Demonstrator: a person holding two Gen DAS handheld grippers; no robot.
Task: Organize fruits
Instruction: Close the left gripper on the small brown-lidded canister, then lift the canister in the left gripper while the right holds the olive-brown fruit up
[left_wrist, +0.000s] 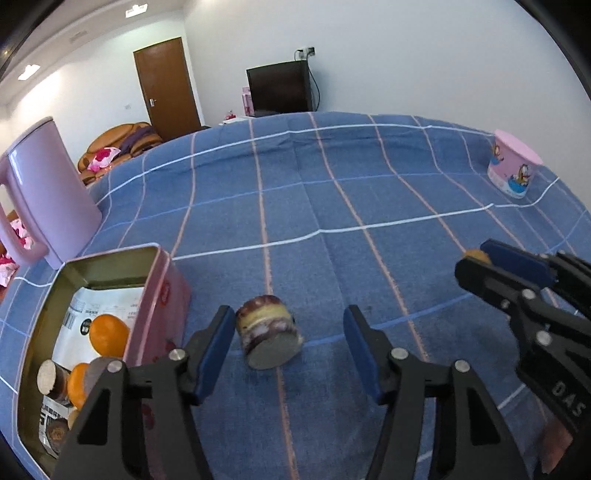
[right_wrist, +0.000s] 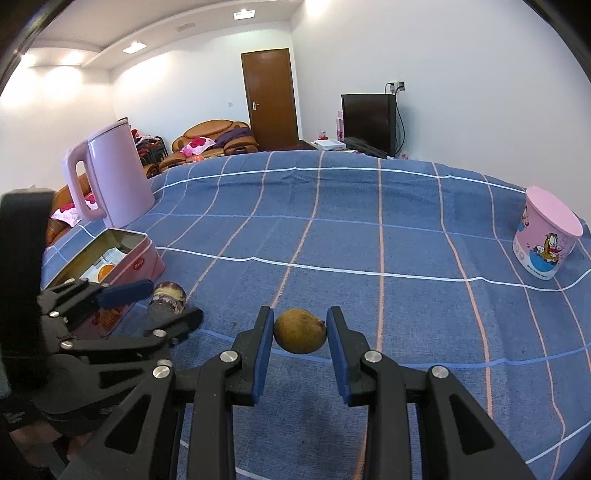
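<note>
Blue pads of the left gripper (left_wrist: 290, 345) stand apart either side of the purple layered piece (left_wrist: 269, 334), one pad touching, the other clear, so it isn't gripped yet; best to centre on it before squeezing, then lift it over the wall of the pink tin (left_wrist: 162, 295) just beside. Further from the tin, the right gripper (right_wrist: 300, 332) is clenched on a brown round fruit (right_wrist: 300, 331).

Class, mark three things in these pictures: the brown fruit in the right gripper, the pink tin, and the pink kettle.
brown fruit (right_wrist: 300, 331), right wrist view, middle of its skin.
pink tin (left_wrist: 162, 295), left wrist view, on its pink side wall.
pink kettle (right_wrist: 122, 177), right wrist view, on its body.
</note>
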